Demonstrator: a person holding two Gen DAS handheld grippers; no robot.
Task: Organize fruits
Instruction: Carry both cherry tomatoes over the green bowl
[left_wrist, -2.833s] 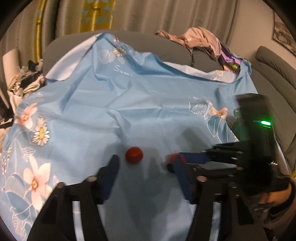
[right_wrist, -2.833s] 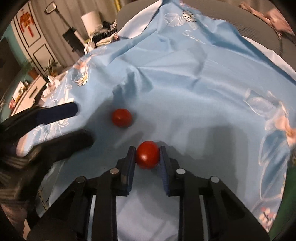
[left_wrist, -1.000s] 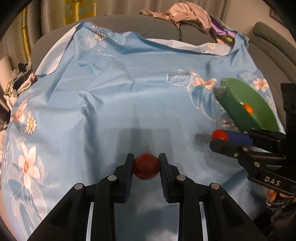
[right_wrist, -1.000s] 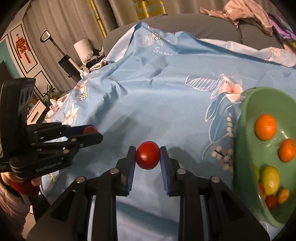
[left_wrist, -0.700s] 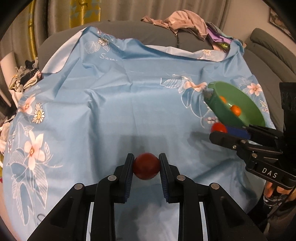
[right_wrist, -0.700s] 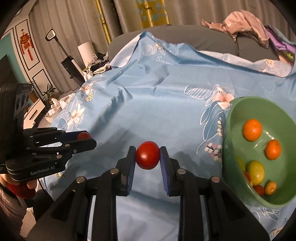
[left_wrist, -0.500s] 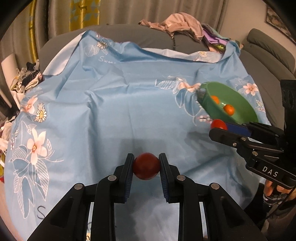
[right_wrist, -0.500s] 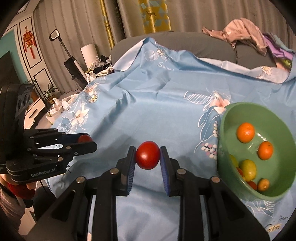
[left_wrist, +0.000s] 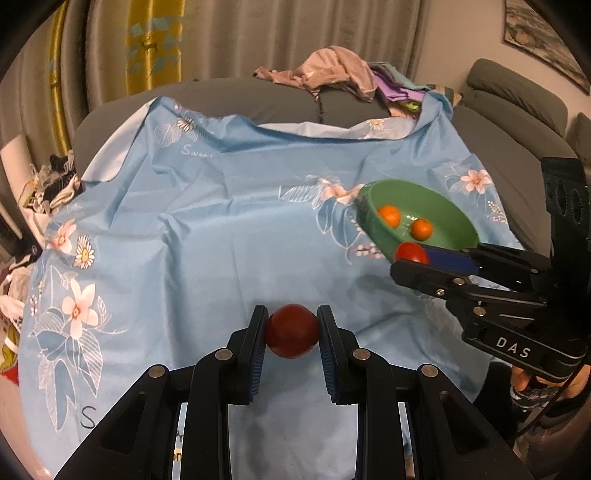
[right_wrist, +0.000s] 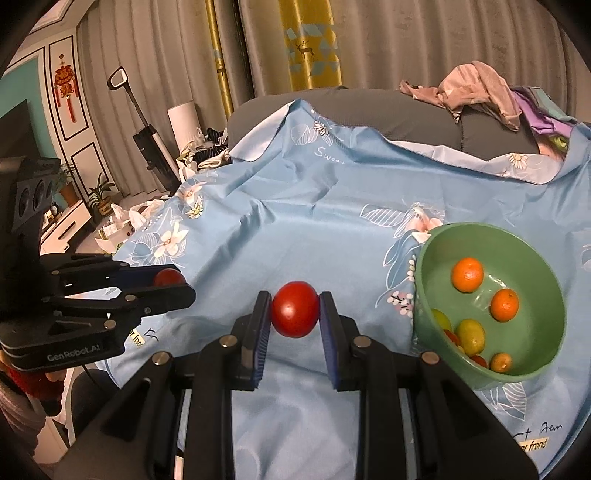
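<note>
Pointing downward at a slant over the blue floral cloth (left_wrist: 207, 236), the left gripper (left_wrist: 291, 330) had its two blue-padded fingers closed on a dark red tomato (left_wrist: 291, 331), which sat squarely between the pads at the lower centre of the left wrist frame, clear of the cloth beneath it. The right gripper (right_wrist: 294, 314) took a matching pose, angled down toward the cloth, and its fingers were clamped on a brighter red tomato (right_wrist: 295, 314) at the lower centre of the right wrist frame. Each gripper appeared in the other's view: the right gripper (left_wrist: 424, 258) entered from the right edge of the left wrist frame, reaching leftward, with its tomato (left_wrist: 410, 253) showing at the fingertips in front of the near rim of the green bowl (left_wrist: 373, 229); the left gripper (right_wrist: 162, 284) entered from the left edge of the right wrist frame, reaching rightward, with its tomato (right_wrist: 168, 277) partly hidden between the fingers. A hand (right_wrist: 40, 384) in a red sleeve cuff held the left gripper body at the lower left of the right wrist frame, and part of a hand (left_wrist: 524, 380) gripped the right gripper body at the lower right of the left wrist frame. The green bowl (right_wrist: 424, 295) rested on the cloth at the right of the right wrist frame and contained two oranges (right_wrist: 467, 275), a yellow-green fruit (right_wrist: 470, 336) and several smaller red and orange fruits near its lower wall.
</note>
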